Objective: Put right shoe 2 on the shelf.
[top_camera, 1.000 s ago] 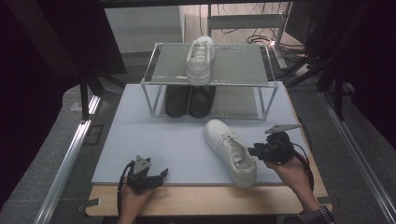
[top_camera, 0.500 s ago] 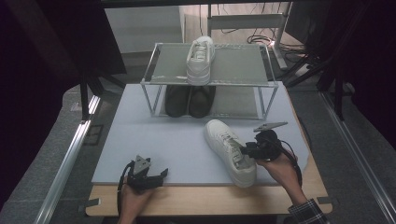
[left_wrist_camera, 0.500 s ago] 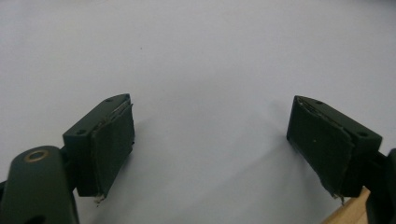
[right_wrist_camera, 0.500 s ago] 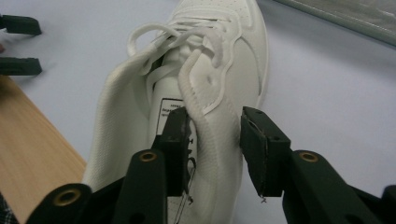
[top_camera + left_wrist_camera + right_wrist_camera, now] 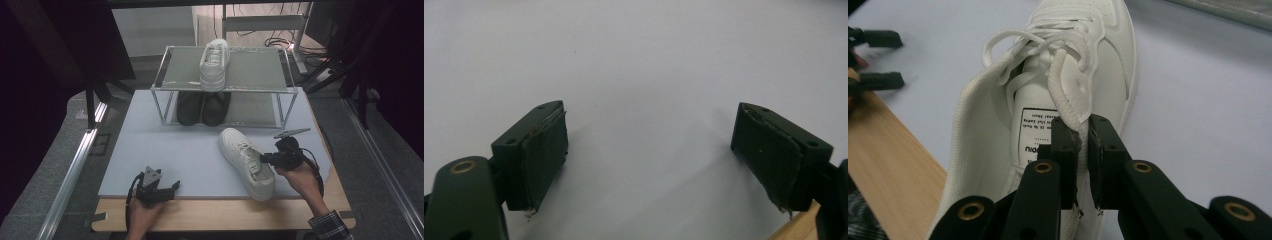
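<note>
mat: pale, on wood table | left gripper: jaws apart | right gripper: jaws just closed, clamping sneaker collar

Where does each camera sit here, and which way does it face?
High view: above the person's table edge, looking forward and down at the shoe rack; both hands show.
Left gripper view: on the left claw, facing bare grey mat between open jaws.
Right gripper view: on the right claw, pinching the white sneaker collar.
Shared: sneaker, right claw.
</note>
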